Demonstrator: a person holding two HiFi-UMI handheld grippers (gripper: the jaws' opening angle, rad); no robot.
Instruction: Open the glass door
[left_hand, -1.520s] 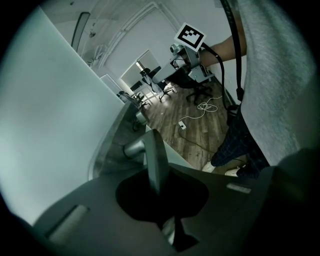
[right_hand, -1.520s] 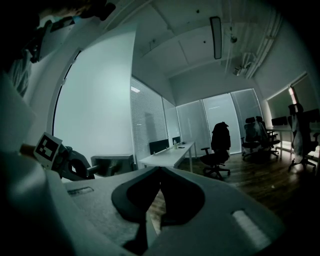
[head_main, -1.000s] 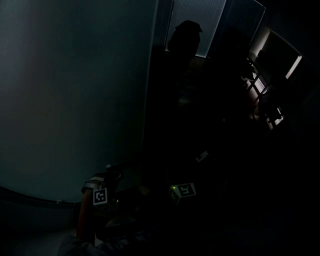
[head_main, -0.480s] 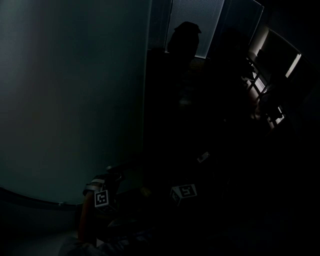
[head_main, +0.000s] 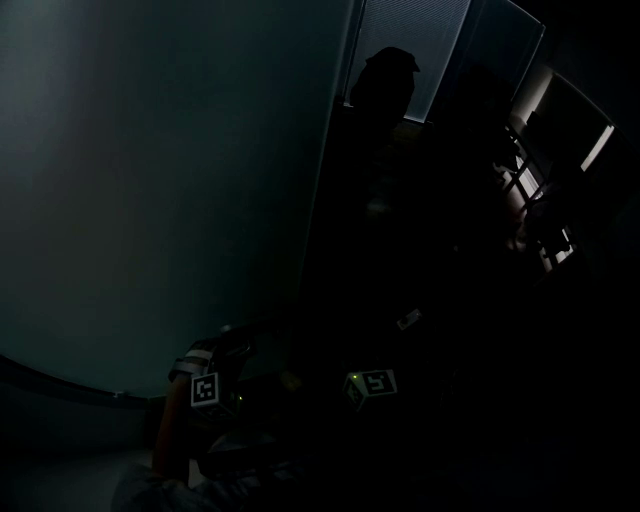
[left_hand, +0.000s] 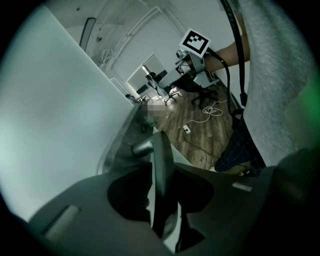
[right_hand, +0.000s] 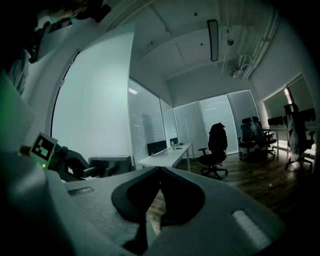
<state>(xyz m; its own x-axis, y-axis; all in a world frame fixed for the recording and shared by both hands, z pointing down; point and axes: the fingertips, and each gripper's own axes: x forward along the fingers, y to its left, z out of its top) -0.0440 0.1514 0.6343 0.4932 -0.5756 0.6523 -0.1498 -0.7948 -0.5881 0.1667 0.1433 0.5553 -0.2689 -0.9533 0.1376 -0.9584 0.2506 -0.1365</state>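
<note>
Left gripper (left_hand: 161, 172), low centre in its view, has just been easing its jaws off the door handle (left_hand: 145, 147) between them; the glass door (left_hand: 55, 115) at left looks ajar, so next I'd back clear, while the right gripper (right_hand: 159, 172) sits clenched and empty.

Scene very dark. Pale glass door (head_main: 170, 180) fills the left half, its edge slanting down mid-frame. Left gripper (head_main: 228, 348) sits low beside that edge; jaws have just been opening, and darkness hides anything between them. Right gripper (head_main: 400, 325) is near, to its right. Dark silhouette (head_main: 385, 80) stands against blinds (head_main: 420, 40) above.
</note>
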